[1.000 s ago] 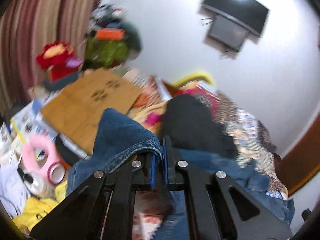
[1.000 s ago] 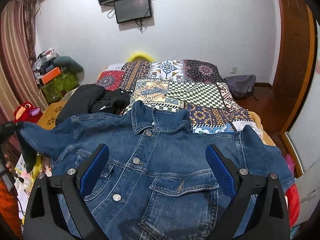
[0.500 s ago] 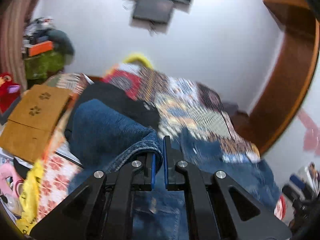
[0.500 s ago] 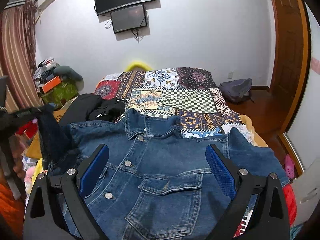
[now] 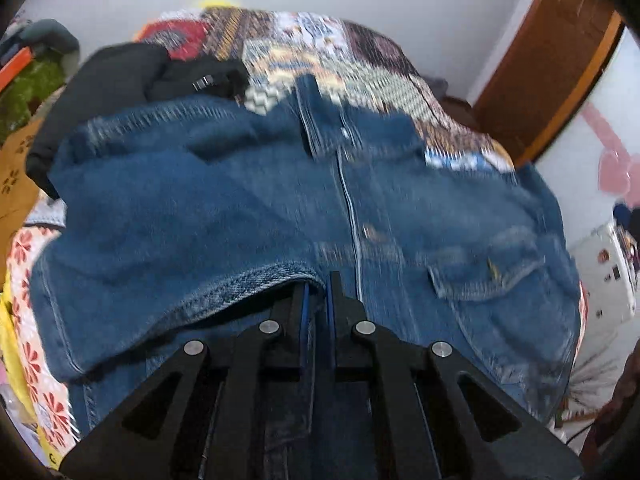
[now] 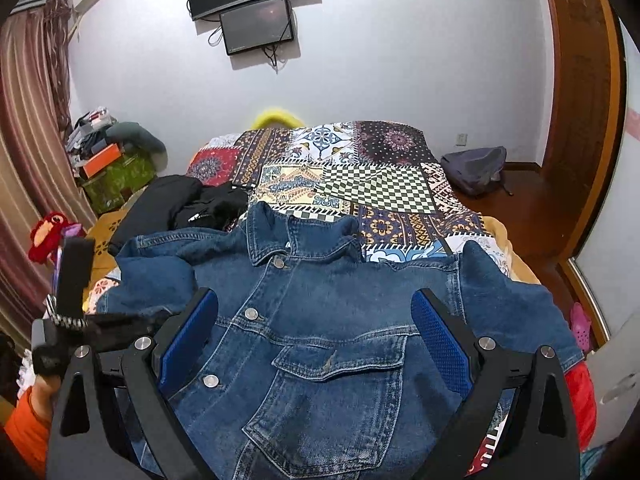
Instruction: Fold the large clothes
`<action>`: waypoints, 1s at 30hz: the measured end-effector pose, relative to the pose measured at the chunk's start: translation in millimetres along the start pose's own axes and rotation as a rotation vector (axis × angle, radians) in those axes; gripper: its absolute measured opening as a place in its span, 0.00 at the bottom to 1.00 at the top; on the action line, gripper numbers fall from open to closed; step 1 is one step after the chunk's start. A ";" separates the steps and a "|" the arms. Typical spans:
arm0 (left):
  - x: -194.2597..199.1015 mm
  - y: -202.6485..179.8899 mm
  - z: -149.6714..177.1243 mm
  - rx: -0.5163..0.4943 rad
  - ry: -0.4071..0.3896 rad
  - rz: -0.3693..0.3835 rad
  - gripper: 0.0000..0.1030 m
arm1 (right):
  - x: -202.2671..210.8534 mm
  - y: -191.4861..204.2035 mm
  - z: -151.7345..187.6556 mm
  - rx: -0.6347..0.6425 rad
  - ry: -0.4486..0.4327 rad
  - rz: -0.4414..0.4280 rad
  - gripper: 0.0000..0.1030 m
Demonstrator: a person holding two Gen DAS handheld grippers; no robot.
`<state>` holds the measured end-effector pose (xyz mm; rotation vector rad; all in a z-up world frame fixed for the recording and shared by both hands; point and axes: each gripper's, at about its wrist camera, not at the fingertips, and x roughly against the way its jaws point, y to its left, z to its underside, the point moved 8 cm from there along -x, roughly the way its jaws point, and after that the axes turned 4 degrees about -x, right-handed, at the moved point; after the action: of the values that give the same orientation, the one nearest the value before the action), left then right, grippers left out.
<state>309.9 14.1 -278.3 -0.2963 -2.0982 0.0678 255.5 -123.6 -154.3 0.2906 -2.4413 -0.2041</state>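
Pinching denim jacket (image 6: 320, 320) sleeve cuff in my left tool (image 5: 316, 300), jaws clamped; right tool (image 6: 316, 344) gaping, empty. Jacket spread on patchwork bed (image 6: 380, 188); black garment (image 6: 180, 204) crowds beside collar.

Under my right gripper (image 6: 316, 344) lies a denim jacket (image 6: 332, 320): coarse, matt blue cloth, faded pale along the seams, with dull metal buttons (image 6: 251, 313). My gripper's frame is matt black plastic with shiny steel rivets, its pads (image 6: 440, 340) rough, dotted blue rubber. Beyond the jacket, a printed patchwork bedspread (image 6: 376, 188) looks like soft, matt cloth. Far right, the door (image 6: 576, 92) is glossy brown wood. My left gripper (image 5: 316, 308) pinches the jacket's frayed-looking cuff (image 5: 256, 284).
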 end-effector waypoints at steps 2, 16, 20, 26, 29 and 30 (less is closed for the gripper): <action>2.2 -2.3 7.4 -0.025 0.014 -0.011 0.05 | -0.7 2.5 0.9 0.011 0.005 0.003 0.94; 108.8 52.3 6.0 0.008 -0.209 -0.172 0.58 | -3.5 56.9 -6.7 0.174 -0.016 -0.017 0.94; 135.7 87.3 8.4 0.070 -0.273 -0.236 0.59 | -7.5 90.6 -9.8 0.236 -0.020 -0.059 0.94; 168.5 150.2 33.5 0.172 -0.325 -0.370 0.65 | -17.8 147.6 -1.1 0.379 -0.005 -0.104 0.94; 173.1 175.1 50.3 0.220 -0.317 -0.414 0.66 | -25.3 173.5 8.3 0.440 0.021 -0.147 0.94; 173.7 185.2 57.2 0.241 -0.311 -0.422 0.66 | -29.0 183.6 13.2 0.463 0.035 -0.168 0.94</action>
<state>209.7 238.9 -193.6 0.3231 -2.3874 0.1188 240.4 61.6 -141.5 0.6950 -2.4053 0.2983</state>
